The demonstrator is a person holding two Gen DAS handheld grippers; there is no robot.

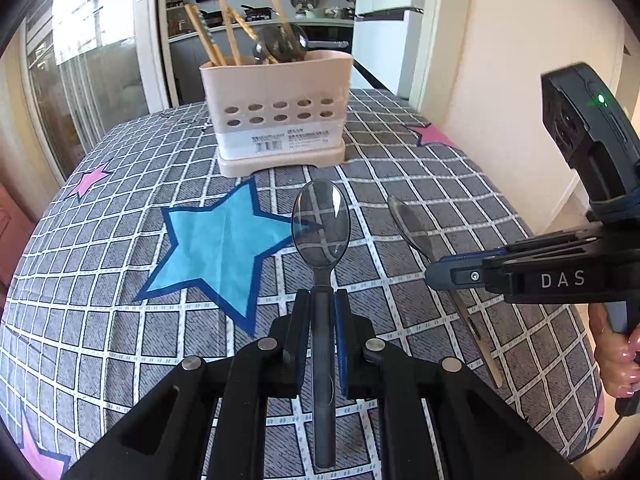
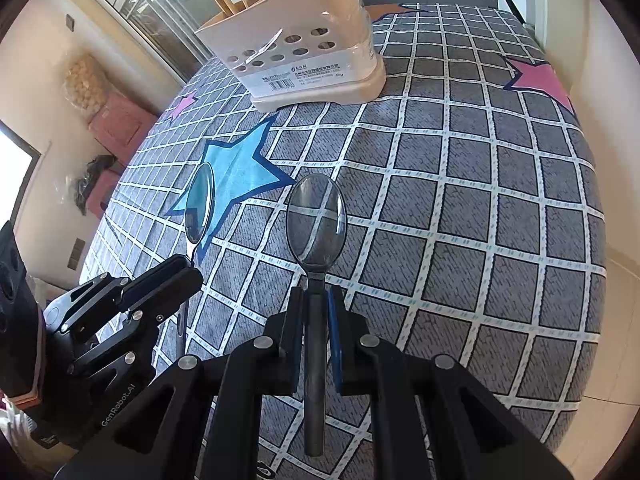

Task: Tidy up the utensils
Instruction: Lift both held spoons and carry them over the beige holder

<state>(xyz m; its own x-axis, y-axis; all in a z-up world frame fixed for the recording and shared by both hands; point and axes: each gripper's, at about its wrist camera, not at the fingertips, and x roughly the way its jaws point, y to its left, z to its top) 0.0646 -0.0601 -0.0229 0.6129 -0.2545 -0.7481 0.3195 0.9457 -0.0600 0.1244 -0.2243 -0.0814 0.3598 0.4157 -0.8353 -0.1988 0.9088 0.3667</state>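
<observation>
My left gripper is shut on the handle of a smoky clear plastic spoon, bowl pointing forward above the cloth. In the right wrist view my right gripper is likewise shut on a second, matching spoon. Each gripper shows in the other's view: the right gripper at the right with its spoon, the left gripper at the lower left with its spoon. A beige utensil holder stands farther back, upright, holding wooden chopsticks and several spoons.
The table wears a grey checked cloth with a large blue star between grippers and holder. A cream wall runs along the table's right side. A hand grips the right tool. Boxes and bags sit on the floor at left.
</observation>
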